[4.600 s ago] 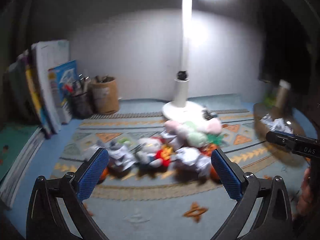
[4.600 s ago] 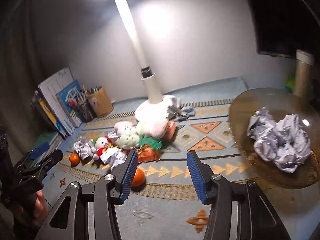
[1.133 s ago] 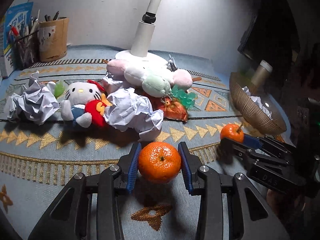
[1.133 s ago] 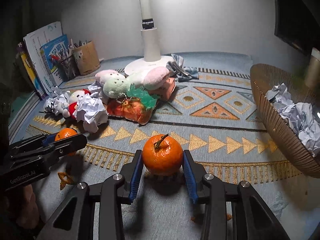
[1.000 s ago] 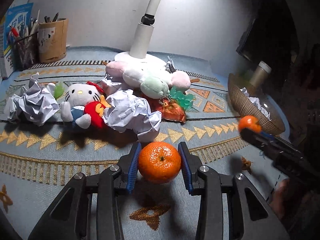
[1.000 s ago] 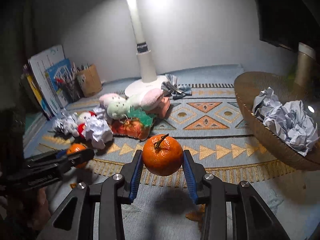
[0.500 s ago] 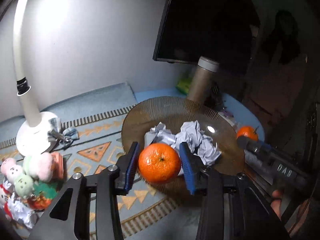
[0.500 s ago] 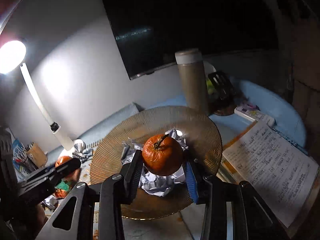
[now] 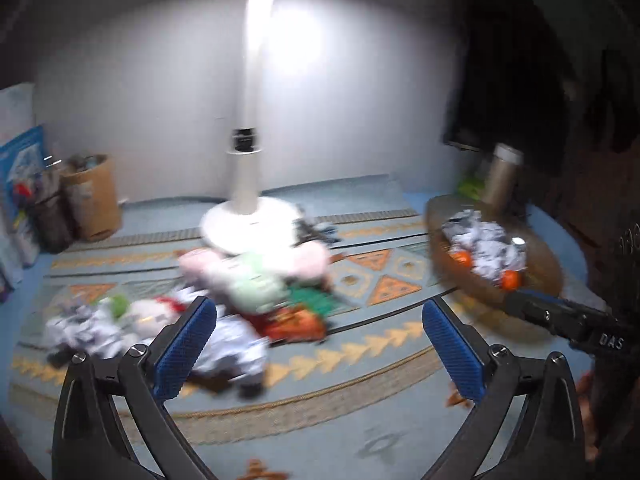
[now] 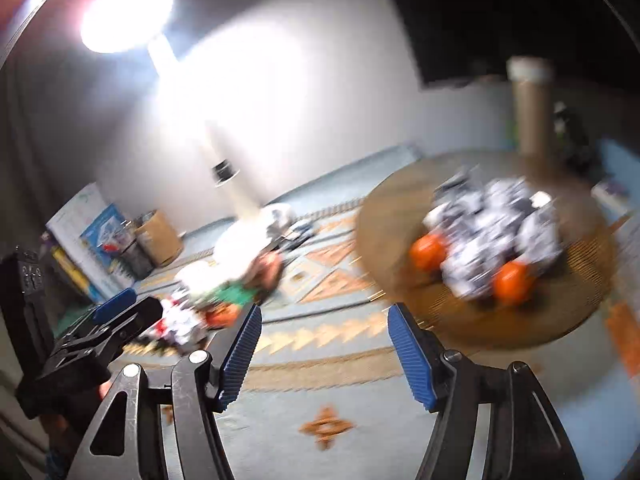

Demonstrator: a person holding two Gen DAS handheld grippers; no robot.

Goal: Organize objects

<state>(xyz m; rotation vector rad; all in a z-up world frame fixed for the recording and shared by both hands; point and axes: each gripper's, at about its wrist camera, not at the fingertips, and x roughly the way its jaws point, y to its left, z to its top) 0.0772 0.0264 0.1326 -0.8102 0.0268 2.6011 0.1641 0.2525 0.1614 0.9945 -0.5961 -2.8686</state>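
In the brown bowl (image 10: 392,216) at two o'clock, two oranges (image 10: 428,252) beside crumpled paper (image 10: 496,228); nearer, left gripper (image 9: 320,344) and right gripper (image 10: 322,350) both opening, jaws wide apart, gripping nothing.

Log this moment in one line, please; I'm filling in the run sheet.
left gripper: opening, empty | right gripper: opening, empty | two oranges in basket beside crumpled paper | toys on mat
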